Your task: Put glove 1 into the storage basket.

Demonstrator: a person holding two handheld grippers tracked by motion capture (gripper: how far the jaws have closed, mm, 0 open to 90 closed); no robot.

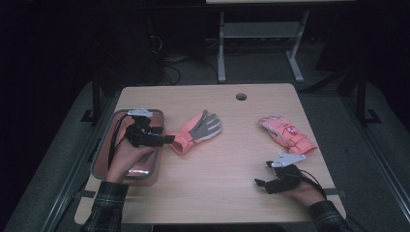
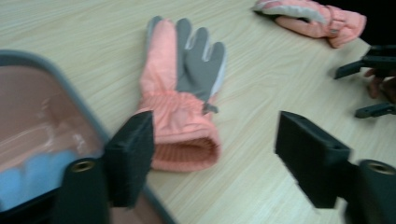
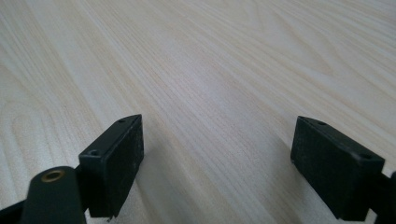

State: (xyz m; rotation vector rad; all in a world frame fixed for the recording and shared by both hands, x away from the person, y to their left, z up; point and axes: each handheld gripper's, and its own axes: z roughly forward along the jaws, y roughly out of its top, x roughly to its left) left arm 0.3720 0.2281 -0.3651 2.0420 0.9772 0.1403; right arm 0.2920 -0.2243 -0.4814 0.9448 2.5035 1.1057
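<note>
Wooden table (image 1: 212, 193), light grain, with a round cable hole (image 1: 241, 96) near its far edge at 12 o'clock. Grey-rimmed tray (image 1: 153, 166), pink inside, sits at the table's 9 o'clock edge; in the left gripper view its rim (image 2: 88, 116) cuts across the lower left, with a blurred pale blue patch on its floor. Left gripper (image 1: 167, 139), held by the person's left hand (image 1: 126, 157) over the tray, points toward 3 o'clock at the cuff of the near glove (image 1: 196, 131); in its own view the gripper (image 2: 215, 158) has its two black jaws spread apart with nothing pinched, the ribbed cuff of that glove (image 2: 184, 107) lying on the wood just beyond the left jaw and not touched by either pad. Near glove: salmon-pink ski glove with grey palm and fingers, flat on the table left of centre, fingers toward 1 o'clock, cuff just beside the tray's right rim. Second glove (image 1: 286, 134): pink, lying at 3 o'clock, well apart from the first; also seen at the upper right of the left gripper view (image 2: 317, 16). Right gripper (image 1: 261, 182), in the right hand (image 1: 304, 191) at 5 o'clock, points toward 9 o'clock close above the bare wood; in its own view (image 3: 217, 163) the jaws stand wide apart, holding nothing. Plaid sleeves at both wrists.
</note>
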